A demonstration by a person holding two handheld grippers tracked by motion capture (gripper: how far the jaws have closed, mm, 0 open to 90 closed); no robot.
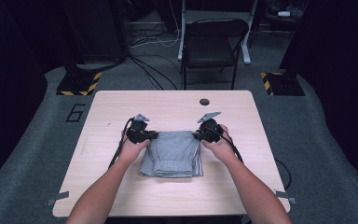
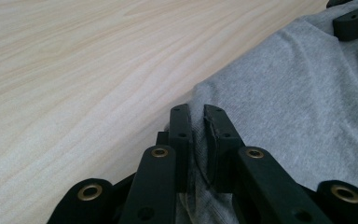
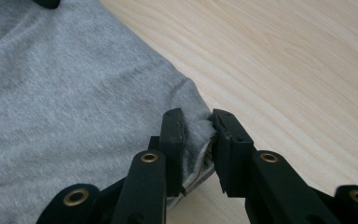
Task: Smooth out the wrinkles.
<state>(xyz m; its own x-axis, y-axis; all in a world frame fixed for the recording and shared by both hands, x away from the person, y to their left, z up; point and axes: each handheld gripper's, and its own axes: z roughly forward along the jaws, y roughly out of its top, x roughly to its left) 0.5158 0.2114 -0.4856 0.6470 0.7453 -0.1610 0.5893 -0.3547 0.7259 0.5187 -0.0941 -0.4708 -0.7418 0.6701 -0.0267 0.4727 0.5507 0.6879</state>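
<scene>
A folded grey garment point(image 1: 173, 154) lies in the middle of the light wooden table point(image 1: 112, 107). My left gripper point(image 1: 154, 136) is at the garment's far left corner and is shut on the cloth edge point(image 2: 196, 140). At the far right corner my right gripper point(image 1: 196, 136) is shut on a bunched fold of the garment point(image 3: 196, 135). In the left gripper view the grey cloth point(image 2: 298, 102) spreads to the right, with the other gripper's jaw tip at the top right. In the right gripper view the cloth point(image 3: 65, 93) spreads to the left.
A dark round hole point(image 1: 204, 101) sits in the table near its far edge. Beyond the table a black folding chair point(image 1: 212, 44) stands on the grey floor among cables. Bare wood surrounds the garment on all sides.
</scene>
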